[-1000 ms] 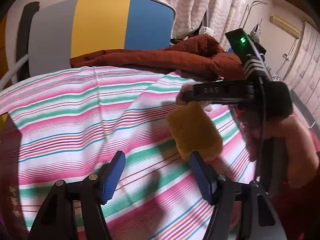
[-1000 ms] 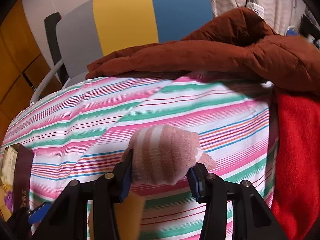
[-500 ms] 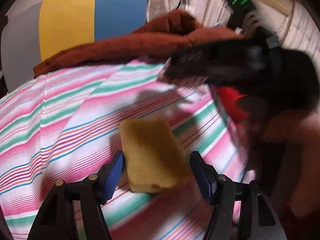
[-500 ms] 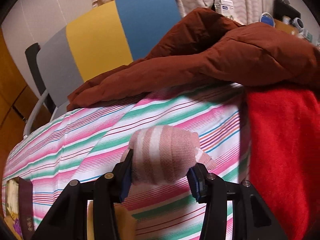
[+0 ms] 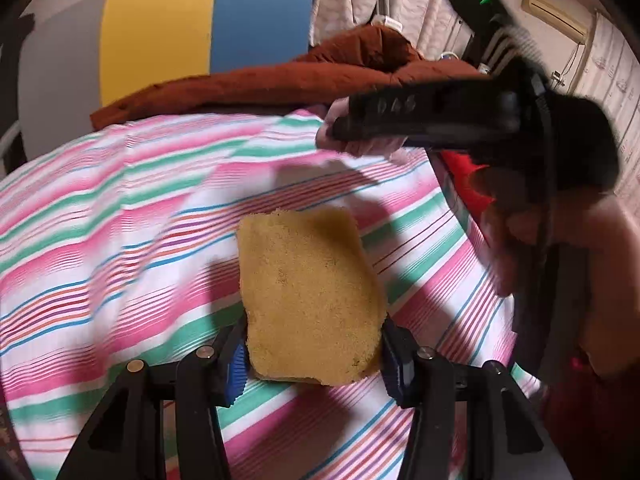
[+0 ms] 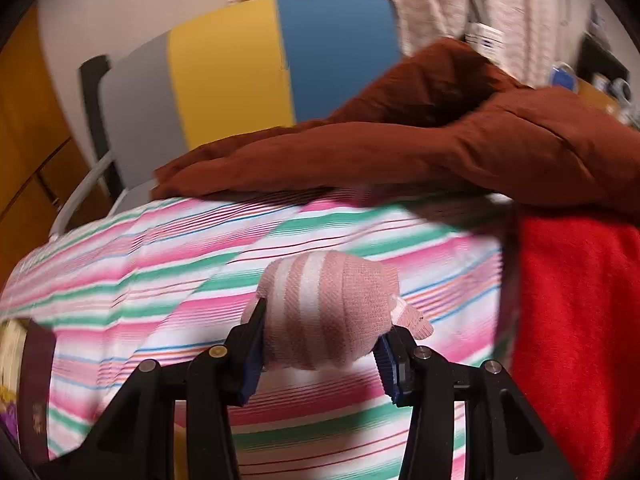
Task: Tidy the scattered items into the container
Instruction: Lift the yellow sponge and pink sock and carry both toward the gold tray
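A yellow sponge (image 5: 308, 300) lies on the striped bedsheet (image 5: 120, 220). My left gripper (image 5: 312, 360) straddles its near end; the jaws are closing and both blue pads touch the sponge's sides. A rolled pink-and-white striped sock (image 6: 328, 312) sits in my right gripper (image 6: 320, 348), which is shut on it above the sheet. In the left wrist view the right gripper's black body (image 5: 420, 120) hangs beyond the sponge to the right, with a bit of the sock (image 5: 360, 146) showing under it. No container is in view.
A brown jacket (image 6: 400, 152) lies across the far side of the bed, and a red blanket (image 6: 572, 320) lies on the right. A grey, yellow and blue chair back (image 5: 160, 32) stands behind. A dark red booklet (image 6: 36, 392) lies at the left edge. A person's hand (image 5: 560, 272) holds the right gripper.
My left gripper has moved up to the sponge, and its jaws have narrowed from wide apart to touching the sponge's sides. The right gripper still holds the sock.
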A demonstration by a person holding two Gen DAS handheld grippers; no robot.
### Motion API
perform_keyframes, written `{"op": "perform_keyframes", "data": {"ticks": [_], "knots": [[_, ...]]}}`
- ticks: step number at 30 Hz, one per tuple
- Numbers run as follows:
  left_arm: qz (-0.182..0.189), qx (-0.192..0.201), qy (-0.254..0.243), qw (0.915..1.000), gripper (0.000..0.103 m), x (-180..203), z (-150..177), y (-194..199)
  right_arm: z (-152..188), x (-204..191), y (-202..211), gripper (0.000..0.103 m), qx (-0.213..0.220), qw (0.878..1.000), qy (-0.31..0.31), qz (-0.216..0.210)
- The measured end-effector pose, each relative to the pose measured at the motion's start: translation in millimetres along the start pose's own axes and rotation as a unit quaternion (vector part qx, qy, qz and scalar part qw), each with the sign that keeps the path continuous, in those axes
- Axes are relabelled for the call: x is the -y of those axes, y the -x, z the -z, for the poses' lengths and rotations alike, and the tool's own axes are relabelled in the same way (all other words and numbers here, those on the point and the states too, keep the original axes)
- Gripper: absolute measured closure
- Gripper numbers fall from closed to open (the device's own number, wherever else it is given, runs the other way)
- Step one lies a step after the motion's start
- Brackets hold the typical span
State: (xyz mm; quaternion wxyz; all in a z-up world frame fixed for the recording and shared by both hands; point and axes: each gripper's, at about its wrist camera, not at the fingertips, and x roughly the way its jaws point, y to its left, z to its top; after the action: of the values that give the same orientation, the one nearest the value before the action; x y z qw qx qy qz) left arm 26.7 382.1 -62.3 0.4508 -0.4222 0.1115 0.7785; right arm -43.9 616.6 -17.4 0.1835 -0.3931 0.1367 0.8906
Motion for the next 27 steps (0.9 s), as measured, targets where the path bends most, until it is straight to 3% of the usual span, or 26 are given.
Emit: {"op": "perform_keyframes", "data": {"ticks": [12,18,27], "knots": [[-0.039,0.061,0.001,0.9974,0.049,-29,46,86,25,-58,-8,0.055,-0.021,0.994,0.092,-0.051],[-0.058,0.087,0.022,0.9943,0.049,-54,71,132,44,-95,-11,0.055,-0.027,0.982,0.181,-0.051],[-0.106,0.122,0.063,0.9848,0.049,-100,102,188,64,-155,26,0.055,-0.016,0.969,0.222,-0.106]]}}
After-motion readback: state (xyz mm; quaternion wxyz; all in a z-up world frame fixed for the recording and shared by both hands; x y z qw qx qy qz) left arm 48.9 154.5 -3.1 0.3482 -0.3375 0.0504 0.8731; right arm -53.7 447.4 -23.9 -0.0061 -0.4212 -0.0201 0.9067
